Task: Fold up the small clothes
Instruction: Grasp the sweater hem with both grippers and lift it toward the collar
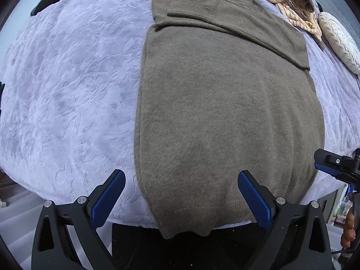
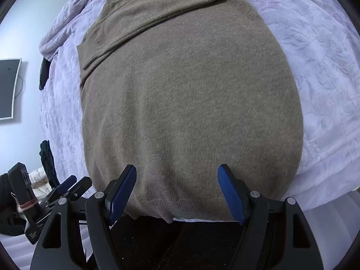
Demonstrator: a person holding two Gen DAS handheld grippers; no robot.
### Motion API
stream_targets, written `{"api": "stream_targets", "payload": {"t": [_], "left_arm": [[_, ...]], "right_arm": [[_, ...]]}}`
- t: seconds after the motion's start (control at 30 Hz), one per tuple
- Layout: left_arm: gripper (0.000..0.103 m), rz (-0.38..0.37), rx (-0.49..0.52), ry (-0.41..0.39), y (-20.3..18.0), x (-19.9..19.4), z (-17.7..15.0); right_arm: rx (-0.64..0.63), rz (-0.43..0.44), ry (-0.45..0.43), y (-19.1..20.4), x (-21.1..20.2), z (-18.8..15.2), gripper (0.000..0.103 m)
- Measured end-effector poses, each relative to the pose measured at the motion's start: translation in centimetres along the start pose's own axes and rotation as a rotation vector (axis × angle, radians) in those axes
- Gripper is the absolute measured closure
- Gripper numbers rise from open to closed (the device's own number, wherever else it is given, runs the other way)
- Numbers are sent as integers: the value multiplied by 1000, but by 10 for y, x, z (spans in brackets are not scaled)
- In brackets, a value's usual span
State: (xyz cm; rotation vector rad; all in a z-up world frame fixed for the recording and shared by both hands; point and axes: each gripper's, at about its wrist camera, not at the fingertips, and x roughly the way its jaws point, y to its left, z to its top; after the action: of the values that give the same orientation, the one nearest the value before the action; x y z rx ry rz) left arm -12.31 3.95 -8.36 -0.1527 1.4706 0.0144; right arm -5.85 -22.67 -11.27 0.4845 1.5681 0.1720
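An olive-brown knit sweater (image 1: 225,103) lies flat on a lavender bedspread (image 1: 67,90), its sleeves folded across the upper body and its hem hanging slightly over the near edge of the bed. My left gripper (image 1: 181,177) is open and empty, hovering over the hem's left part. My right gripper (image 2: 177,175) is open and empty above the hem of the sweater (image 2: 184,101). The right gripper also shows at the right edge of the left wrist view (image 1: 337,166), and the left gripper at the lower left of the right wrist view (image 2: 67,187).
A striped beige garment (image 1: 288,2) and a cream cushion (image 1: 339,42) lie at the far right of the bed. A monitor (image 2: 9,87) hangs on the wall at left. The bedspread (image 2: 315,78) spreads wide on both sides of the sweater.
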Motion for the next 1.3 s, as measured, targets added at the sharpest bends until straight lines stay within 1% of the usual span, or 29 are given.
{"api": "stream_targets", "payload": {"t": [0.07, 0.2, 0.33, 0.43, 0.57, 0.67, 0.77, 0.87, 0.93, 1.0, 1.03, 1.13, 1.2, 1.3], "left_arm": [[2, -28, -15, 2, 8, 2, -5], [2, -95, -80, 9, 31, 7, -17], [2, -135, -120, 9, 54, 10, -34], [2, -176, -120, 21, 64, 17, -45], [2, -234, -91, 42, 63, 24, -55], [2, -279, -86, 48, 57, 28, -58], [3, -326, -101, 59, 48, 34, -53], [2, -329, -116, 54, 42, 42, -46], [2, -326, -130, 50, 39, 47, -40], [2, -347, -145, 42, 42, 48, -38], [2, -368, -154, 37, 42, 49, -37], [2, -436, -163, 41, 40, 53, -35], [2, -476, -159, 44, 38, 54, -35], [2, -534, -151, 61, 36, 54, -38]], "right_arm": [[0, 3, -9, 0, -1, -8, 25], [2, 3, -24, -5, -1, -25, 25], [53, 10, -31, -24, 2, -47, 25], [112, 26, -46, -41, 0, -62, 25], [138, 27, -73, -59, -5, -76, 25], [154, 15, -66, -75, -5, -76, 25], [184, -12, -74, -90, -5, -68, 25], [187, -17, -86, -103, -4, -55, 25], [164, -26, -93, -110, -1, -45, 25], [143, -34, -90, -115, 5, -35, 25], [138, -29, -75, -119, 11, -31, 25], [145, 54, -16, -130, 23, -25, 25], [138, 146, 28, -132, 28, -28, 25], [114, 236, 86, -130, 33, -35, 25]]}}
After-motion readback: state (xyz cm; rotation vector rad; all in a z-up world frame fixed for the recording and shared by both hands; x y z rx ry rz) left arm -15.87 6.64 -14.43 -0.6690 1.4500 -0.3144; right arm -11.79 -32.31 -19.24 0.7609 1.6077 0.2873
